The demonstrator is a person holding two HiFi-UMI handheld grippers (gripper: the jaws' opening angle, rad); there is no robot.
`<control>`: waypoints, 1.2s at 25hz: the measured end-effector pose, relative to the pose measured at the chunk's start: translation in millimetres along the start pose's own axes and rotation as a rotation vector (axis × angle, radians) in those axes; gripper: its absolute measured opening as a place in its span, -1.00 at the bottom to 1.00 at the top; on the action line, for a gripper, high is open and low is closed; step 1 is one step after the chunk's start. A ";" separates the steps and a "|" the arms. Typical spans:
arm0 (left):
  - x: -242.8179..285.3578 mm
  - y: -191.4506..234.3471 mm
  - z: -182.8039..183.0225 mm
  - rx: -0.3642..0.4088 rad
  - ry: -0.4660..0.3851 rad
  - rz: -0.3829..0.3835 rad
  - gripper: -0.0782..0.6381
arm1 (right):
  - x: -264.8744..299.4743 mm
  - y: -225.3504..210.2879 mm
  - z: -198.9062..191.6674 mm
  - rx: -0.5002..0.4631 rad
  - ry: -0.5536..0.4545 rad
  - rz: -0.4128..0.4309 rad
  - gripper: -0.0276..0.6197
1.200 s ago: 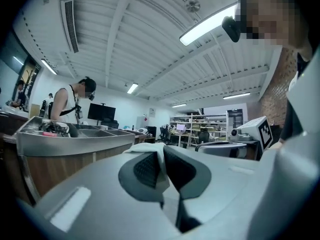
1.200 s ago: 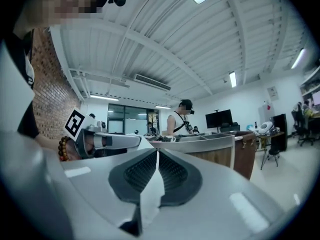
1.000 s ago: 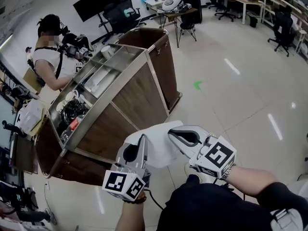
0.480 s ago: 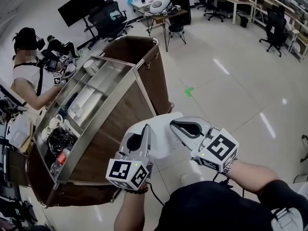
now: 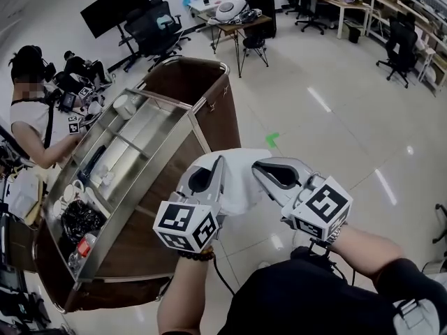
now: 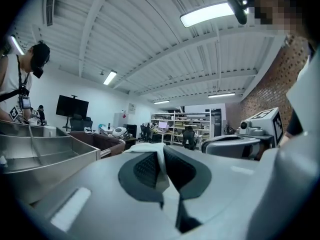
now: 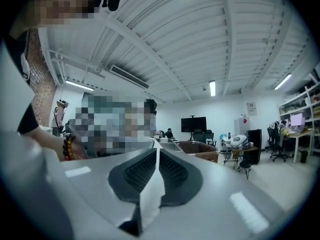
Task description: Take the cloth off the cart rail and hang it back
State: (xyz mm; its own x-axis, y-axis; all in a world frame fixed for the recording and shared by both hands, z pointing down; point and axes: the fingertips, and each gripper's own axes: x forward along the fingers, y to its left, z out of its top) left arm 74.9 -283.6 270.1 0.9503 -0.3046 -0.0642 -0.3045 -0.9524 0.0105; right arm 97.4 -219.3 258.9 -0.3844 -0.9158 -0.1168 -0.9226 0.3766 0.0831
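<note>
Stretching between them, the white cloth point(image 5: 241, 181) sits pinched in the left gripper point(image 5: 211, 172) and right gripper point(image 5: 268, 171) (both clamped tight), beside the service cart point(image 5: 209, 128).

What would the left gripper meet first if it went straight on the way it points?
Likely nothing near: the left gripper, shut on the cloth, aims just right of the cart, toward distant desks. Depth is unclear.

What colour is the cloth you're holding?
White; the cloth shows best in the head view.
</note>
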 end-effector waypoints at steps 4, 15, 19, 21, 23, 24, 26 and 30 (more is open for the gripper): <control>42.1 10.1 6.4 -0.009 0.003 -0.012 -0.75 | 6.8 -45.1 -8.4 0.008 0.004 0.008 -0.68; 175.0 23.6 3.4 0.030 0.016 0.032 -0.75 | 22.8 -191.0 -60.4 -0.028 0.080 0.165 0.08; 218.4 31.9 8.8 0.030 0.020 0.050 -0.75 | 30.3 -247.1 -78.5 -0.076 0.127 0.239 0.21; 239.9 39.1 14.5 0.038 0.023 0.048 -0.75 | 37.6 -275.9 -87.1 -0.090 0.153 0.284 0.24; 259.2 46.3 18.1 0.043 0.023 0.048 -0.75 | 44.2 -303.1 -92.7 -0.101 0.165 0.315 0.24; 266.2 49.3 17.4 0.042 0.022 0.050 -0.75 | 46.7 -314.0 -95.3 -0.103 0.166 0.323 0.24; 275.8 52.3 13.0 0.041 0.022 0.054 -0.75 | 49.3 -328.8 -98.0 -0.101 0.156 0.333 0.24; 286.5 60.6 15.8 0.045 0.031 0.065 -0.75 | 61.8 -341.1 -91.3 -0.074 0.123 0.341 0.24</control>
State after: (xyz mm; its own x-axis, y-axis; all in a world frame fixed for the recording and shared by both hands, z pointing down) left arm 327.7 -428.5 236.7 0.9297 -0.3667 -0.0335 -0.3677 -0.9294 -0.0310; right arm 391.3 -417.1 313.7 -0.6585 -0.7510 0.0493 -0.7356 0.6561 0.1688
